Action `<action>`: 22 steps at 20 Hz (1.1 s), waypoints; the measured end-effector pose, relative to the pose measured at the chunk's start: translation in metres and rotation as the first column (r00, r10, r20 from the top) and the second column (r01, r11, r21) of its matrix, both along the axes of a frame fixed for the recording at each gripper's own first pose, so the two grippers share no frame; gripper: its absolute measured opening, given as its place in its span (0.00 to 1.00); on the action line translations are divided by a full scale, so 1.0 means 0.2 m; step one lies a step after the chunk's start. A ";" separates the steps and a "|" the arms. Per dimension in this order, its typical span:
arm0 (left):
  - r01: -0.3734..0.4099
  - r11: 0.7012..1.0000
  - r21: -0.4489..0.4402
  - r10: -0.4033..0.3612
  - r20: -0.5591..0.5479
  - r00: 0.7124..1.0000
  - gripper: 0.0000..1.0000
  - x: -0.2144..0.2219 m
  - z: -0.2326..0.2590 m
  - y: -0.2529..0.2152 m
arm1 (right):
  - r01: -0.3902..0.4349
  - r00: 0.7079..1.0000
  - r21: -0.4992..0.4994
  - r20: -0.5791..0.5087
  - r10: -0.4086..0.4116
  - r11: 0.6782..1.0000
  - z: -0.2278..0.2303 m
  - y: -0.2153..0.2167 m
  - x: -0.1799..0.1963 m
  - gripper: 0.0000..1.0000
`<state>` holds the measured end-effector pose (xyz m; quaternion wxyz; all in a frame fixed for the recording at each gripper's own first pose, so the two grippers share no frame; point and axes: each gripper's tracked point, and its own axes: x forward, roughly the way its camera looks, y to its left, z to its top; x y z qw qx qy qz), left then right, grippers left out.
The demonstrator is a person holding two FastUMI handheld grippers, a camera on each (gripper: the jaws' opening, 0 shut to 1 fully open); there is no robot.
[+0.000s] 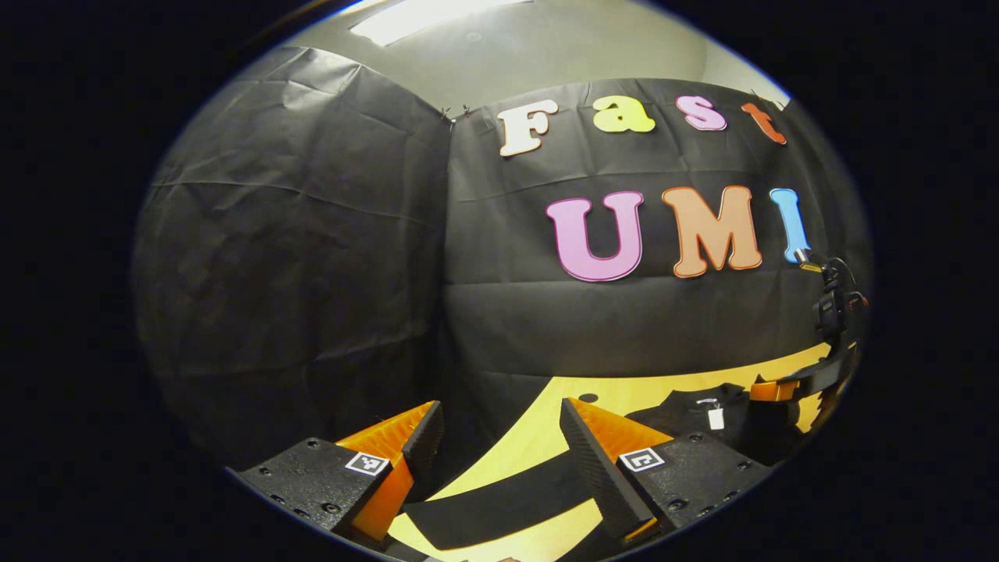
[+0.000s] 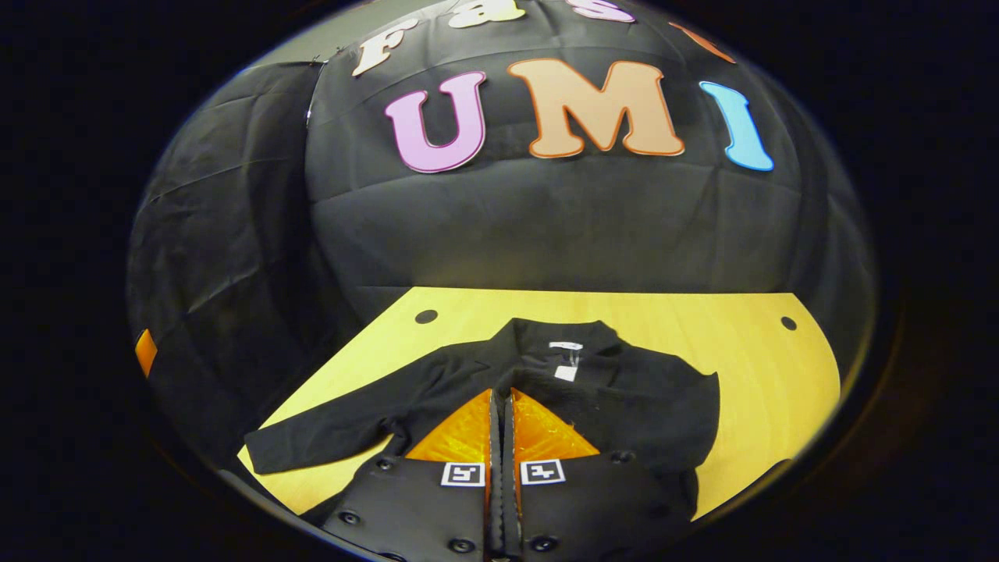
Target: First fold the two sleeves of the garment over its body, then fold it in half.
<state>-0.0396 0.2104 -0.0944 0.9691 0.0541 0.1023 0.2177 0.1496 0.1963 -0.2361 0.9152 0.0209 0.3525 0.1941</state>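
A black long-sleeved garment (image 2: 624, 398) lies flat on the yellow table (image 2: 765, 367), collar and white tag (image 2: 565, 371) toward the wall. One sleeve (image 2: 328, 437) stretches out to the left. The other sleeve is folded in over the body. My right gripper (image 2: 499, 396) sits low over the chest, shut on that folded sleeve's cloth. My left gripper (image 1: 499, 417) is open above the stretched-out sleeve (image 1: 499, 503), which passes between its fingers without touching them. In the left gripper view the right gripper (image 1: 769, 388) shows far right over the garment (image 1: 687, 414).
The black cloth wall (image 2: 546, 226) closes the table's far side and left side. Two small dark holes (image 2: 426, 316) (image 2: 788, 322) mark the tabletop near the back. Bare yellow surface lies right of the garment and behind its collar.
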 end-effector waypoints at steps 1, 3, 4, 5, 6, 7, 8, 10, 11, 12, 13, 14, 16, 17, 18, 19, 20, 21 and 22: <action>-0.005 1.000 0.004 0.005 -0.007 1.000 0.91 -0.01 -0.02 0.03 | -0.006 1.000 -0.001 0.005 0.006 1.000 0.00 0.05 0.01 0.02; -0.015 1.000 0.001 0.015 -0.019 1.000 0.96 -0.02 -0.06 0.08 | -0.029 1.000 0.046 -0.007 0.029 0.999 0.02 0.15 0.00 0.04; -0.020 1.000 -0.007 0.019 -0.028 0.999 0.96 -0.03 -0.09 0.09 | -0.041 0.999 0.096 -0.007 0.042 0.995 0.05 0.20 -0.03 0.26; -0.025 1.000 -0.016 0.025 -0.041 0.999 0.95 -0.04 -0.12 0.11 | -0.045 0.999 0.142 0.021 0.043 0.989 0.11 0.26 -0.01 0.49; -0.031 0.999 -0.023 0.029 -0.054 0.998 0.95 -0.04 -0.16 0.12 | -0.039 0.998 0.157 0.063 0.029 0.987 0.17 0.26 0.01 0.72; -0.037 0.999 -0.027 0.035 -0.067 0.997 0.92 -0.04 -0.20 0.14 | -0.025 0.994 0.150 0.107 0.008 0.988 0.23 0.23 0.03 0.95; -0.044 0.999 -0.031 0.041 -0.079 0.996 0.91 -0.05 -0.23 0.17 | -0.013 0.989 0.146 0.148 -0.008 0.989 0.29 0.19 0.05 0.92; -0.054 0.998 -0.045 0.048 -0.110 0.993 0.92 -0.06 -0.32 0.20 | -0.003 0.983 0.148 0.180 -0.024 0.989 0.34 0.16 0.04 0.97; -0.058 0.997 -0.053 0.051 -0.130 0.990 0.92 -0.07 -0.37 0.21 | 0.006 0.982 0.147 0.186 -0.034 0.989 0.36 0.13 0.03 0.97; -0.067 0.996 -0.060 0.057 -0.148 0.987 0.96 -0.08 -0.41 0.23 | 0.016 0.980 0.138 0.193 -0.043 0.990 0.38 0.09 0.02 0.97; -0.077 0.994 -0.071 0.065 -0.166 0.984 0.92 -0.09 -0.47 0.26 | 0.023 0.978 0.129 0.203 -0.049 0.991 0.41 0.06 -0.01 0.92; -0.088 0.993 -0.083 0.071 -0.185 0.980 0.92 -0.09 -0.52 0.28 | 0.031 0.975 0.119 0.215 -0.056 0.992 0.42 0.05 0.01 0.97; -0.113 0.987 -0.110 0.086 -0.228 0.970 0.92 -0.11 -0.65 0.32 | 0.042 0.969 0.097 0.240 -0.065 0.994 0.44 -0.03 -0.02 0.92; -0.133 0.983 -0.124 0.097 -0.259 0.961 0.91 -0.14 -0.72 0.34 | 0.049 0.966 0.084 0.249 -0.068 0.995 0.45 -0.06 -0.03 0.92; -0.155 0.977 -0.144 0.107 -0.291 0.951 0.96 -0.16 -0.80 0.37 | 0.052 0.965 0.071 0.254 -0.068 0.996 0.45 -0.07 -0.04 0.93; -0.179 0.970 -0.163 0.120 -0.320 0.940 0.92 -0.18 -0.87 0.39 | 0.057 0.963 0.060 0.259 -0.070 0.997 0.45 -0.09 -0.04 0.92; -0.203 0.963 -0.178 0.131 -0.350 0.928 0.96 -0.20 -0.93 0.40 | 0.061 0.963 0.046 0.262 -0.071 0.997 0.44 -0.11 -0.06 0.97; -0.220 0.957 -0.187 0.139 -0.371 0.918 0.92 -0.20 -0.99 0.41 | 0.066 0.961 0.033 0.265 -0.073 0.997 0.44 -0.12 -0.06 0.93; -0.234 0.953 -0.191 0.147 -0.385 0.911 0.92 -0.22 -1.03 0.42 | 0.071 0.960 0.024 0.269 -0.075 0.997 0.44 -0.14 -0.07 0.93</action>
